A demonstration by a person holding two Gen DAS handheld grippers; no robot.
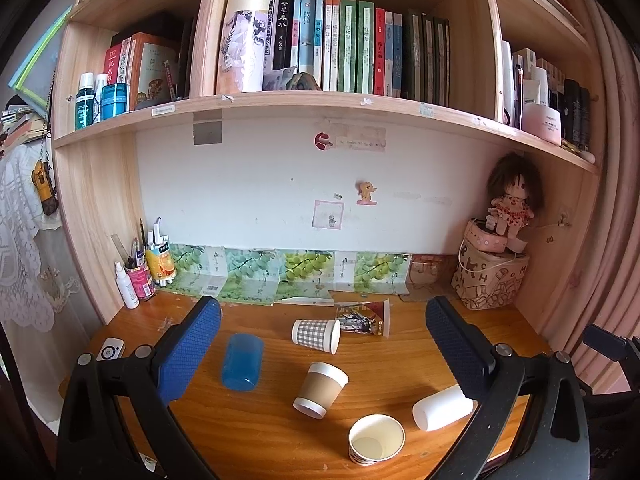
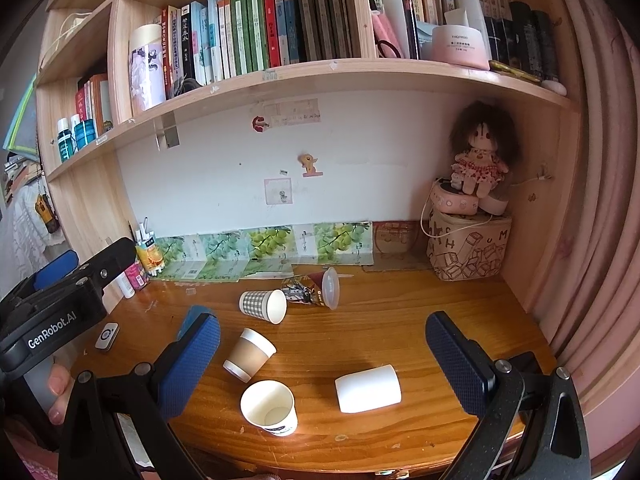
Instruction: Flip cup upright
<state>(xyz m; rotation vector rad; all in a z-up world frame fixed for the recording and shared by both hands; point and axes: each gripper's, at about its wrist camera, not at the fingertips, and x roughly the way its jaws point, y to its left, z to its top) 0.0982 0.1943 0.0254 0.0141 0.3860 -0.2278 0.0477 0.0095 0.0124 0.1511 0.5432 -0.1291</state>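
Note:
Several cups are on the wooden desk [image 1: 256,432]. A white paper cup [image 1: 376,438] [image 2: 270,402] stands upright at the front. A white cup [image 1: 442,407] [image 2: 368,389] lies on its side. A brown-sleeved cup [image 1: 321,389] [image 2: 249,354], a checked cup [image 1: 316,335] [image 2: 263,306], a blue cup [image 1: 242,361] and a printed clear cup [image 1: 366,318] [image 2: 314,289] also lie on their sides. My left gripper [image 1: 322,344] is open and empty above the desk. My right gripper [image 2: 322,360] is open and empty, over the white lying cup.
A pen holder [image 1: 150,268] and a spray bottle [image 1: 127,286] stand at the back left. A printed bag [image 1: 488,280] with a doll [image 1: 512,204] sits at the back right. A small white remote [image 1: 110,349] lies at the left. Bookshelves hang overhead.

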